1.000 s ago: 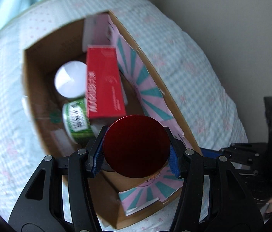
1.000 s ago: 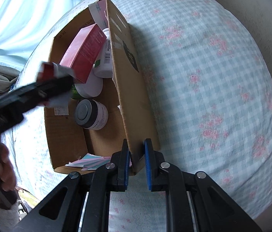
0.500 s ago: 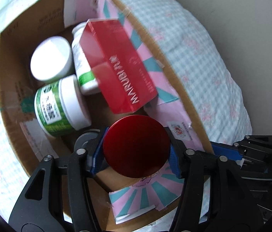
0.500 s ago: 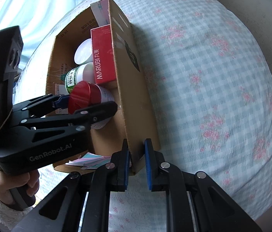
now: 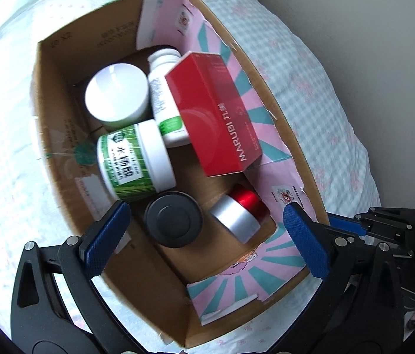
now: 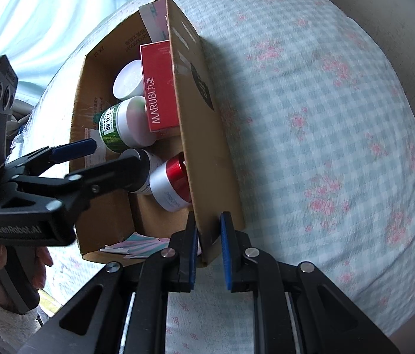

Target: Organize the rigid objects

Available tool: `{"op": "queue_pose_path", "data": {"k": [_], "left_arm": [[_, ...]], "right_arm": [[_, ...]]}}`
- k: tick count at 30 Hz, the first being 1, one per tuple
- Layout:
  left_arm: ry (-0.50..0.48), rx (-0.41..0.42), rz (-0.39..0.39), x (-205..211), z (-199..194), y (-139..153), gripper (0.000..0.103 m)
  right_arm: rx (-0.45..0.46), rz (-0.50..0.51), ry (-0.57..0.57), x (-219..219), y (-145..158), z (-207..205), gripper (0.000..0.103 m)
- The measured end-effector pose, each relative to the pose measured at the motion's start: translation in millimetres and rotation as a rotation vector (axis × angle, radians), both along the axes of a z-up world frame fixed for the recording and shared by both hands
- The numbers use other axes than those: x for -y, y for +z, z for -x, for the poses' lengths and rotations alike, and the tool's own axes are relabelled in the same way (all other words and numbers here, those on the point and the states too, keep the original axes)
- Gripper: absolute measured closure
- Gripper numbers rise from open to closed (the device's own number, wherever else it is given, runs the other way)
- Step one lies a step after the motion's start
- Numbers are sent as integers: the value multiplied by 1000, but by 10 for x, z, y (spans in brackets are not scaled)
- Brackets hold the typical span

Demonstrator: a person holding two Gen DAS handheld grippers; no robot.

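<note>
A cardboard box sits on a checked bedspread. In it lie a red-and-silver jar on its side, a black-lidded jar, a green-labelled white jar, a white tub, a white bottle and a red MARUBI carton. My left gripper is open and empty above the box's near end. My right gripper is shut on the box's right wall at its near corner. The red-and-silver jar also shows in the right wrist view.
The box stands on a soft bed with a pale green checked, pink-flowered cover. Pink-and-teal paper lining covers the box's right and near walls. A plain wall rises behind the bed. A light blue curtain hangs at far left.
My left gripper opened and let go of the red-lidded jar, which now lies on its side in the box beside the black-lidded jar. The right gripper still holds the box wall.
</note>
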State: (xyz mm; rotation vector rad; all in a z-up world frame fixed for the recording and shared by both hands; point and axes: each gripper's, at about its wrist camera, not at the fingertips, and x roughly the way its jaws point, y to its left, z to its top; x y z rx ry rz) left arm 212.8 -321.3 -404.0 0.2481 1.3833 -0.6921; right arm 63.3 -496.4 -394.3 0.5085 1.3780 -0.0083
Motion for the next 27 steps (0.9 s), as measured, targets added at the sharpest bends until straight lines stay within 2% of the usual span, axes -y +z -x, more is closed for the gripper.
{"op": "queue_pose_path", "data": {"k": [7,13,20,27], "left_arm": [[32,42,13,-256,-42,339,0],[110,109,22,-648,-135,737,0],[235,166,23,-1392,-215,1063,0],[369,187,3,-2178,-178,1165,0]], "right_arm": [[-3,6,6,1,6,6,90],[-4,15,8,-11,11,6,90],[-11,45,21,-57,13,-12,90],[-33,142,24,-151,35,-83,90]]}}
